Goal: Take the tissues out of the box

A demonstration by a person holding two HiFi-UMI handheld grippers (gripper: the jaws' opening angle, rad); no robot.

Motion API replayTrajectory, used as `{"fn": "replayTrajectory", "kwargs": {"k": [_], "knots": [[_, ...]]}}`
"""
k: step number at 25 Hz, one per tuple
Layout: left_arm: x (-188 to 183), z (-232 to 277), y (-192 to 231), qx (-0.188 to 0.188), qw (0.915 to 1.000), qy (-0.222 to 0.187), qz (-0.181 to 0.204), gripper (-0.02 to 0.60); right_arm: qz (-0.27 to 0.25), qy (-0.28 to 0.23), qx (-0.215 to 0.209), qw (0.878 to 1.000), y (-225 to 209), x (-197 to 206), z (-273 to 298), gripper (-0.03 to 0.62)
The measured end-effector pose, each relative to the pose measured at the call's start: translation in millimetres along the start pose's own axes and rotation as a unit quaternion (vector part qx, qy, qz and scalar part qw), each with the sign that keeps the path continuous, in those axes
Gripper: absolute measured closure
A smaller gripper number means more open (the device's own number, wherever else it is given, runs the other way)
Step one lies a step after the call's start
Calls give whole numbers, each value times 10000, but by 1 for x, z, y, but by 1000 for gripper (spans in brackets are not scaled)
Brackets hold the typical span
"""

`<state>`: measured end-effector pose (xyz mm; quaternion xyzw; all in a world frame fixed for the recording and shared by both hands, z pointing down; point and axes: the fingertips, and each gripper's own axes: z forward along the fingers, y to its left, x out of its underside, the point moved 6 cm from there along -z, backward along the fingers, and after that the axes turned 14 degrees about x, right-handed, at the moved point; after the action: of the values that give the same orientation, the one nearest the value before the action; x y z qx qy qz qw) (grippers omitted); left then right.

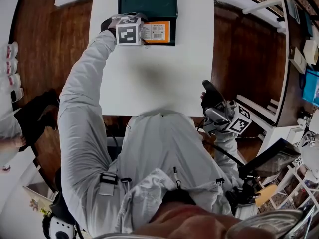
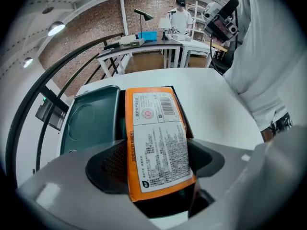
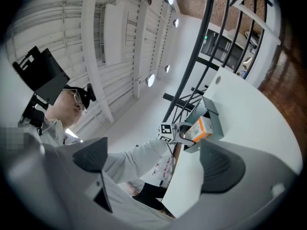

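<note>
A dark green box (image 1: 148, 4) lies open at the far edge of the white table (image 1: 149, 83). An orange tissue pack (image 1: 158, 32) with a white printed label sits in its near half. My left gripper (image 1: 143, 33) reaches over the table and is shut on the pack's left end. In the left gripper view the tissue pack (image 2: 156, 143) stands between both pads, label up, with the box's green tray (image 2: 91, 121) to its left. My right gripper (image 1: 212, 101) hangs open off the table's near right corner, nothing between its jaws (image 3: 158, 164). From there the tissue pack (image 3: 201, 127) shows far off.
Wooden floor surrounds the table. White desks and shelves stand at the right (image 1: 279, 108). In the left gripper view a person (image 2: 181, 16) stands at a far desk with a lamp (image 2: 144, 16), and a black railing (image 2: 72, 71) curves at the left.
</note>
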<state>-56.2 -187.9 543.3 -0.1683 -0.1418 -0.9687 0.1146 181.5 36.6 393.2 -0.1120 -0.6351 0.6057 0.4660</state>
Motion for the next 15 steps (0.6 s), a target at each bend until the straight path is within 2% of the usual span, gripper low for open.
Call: {"fn": "replayTrajectory", "kwargs": {"k": [2,5,8,12,15], "knots": [[-2,-5,-3,-91,9999,30,87,236,2,-18,4,10000,0,-1,-2,-4],[-3,-13,-7,-255,9994,64,211,259,14,-77,-5,10000,1,-4,-5,-4],[-7,-45,-20,-520,9980,-280,223,259,-14,-155,-29,9999,4,-5,-7,-4],[-34,-132,-88,-1048,9911,-724,381,255,-62,-298,-52,9995,3,-10,-18,-4],[-39,-132,-146,-933,9938,-518,320,253,-14,-339,-84,9994,-2,-9,-24,-4]]}}
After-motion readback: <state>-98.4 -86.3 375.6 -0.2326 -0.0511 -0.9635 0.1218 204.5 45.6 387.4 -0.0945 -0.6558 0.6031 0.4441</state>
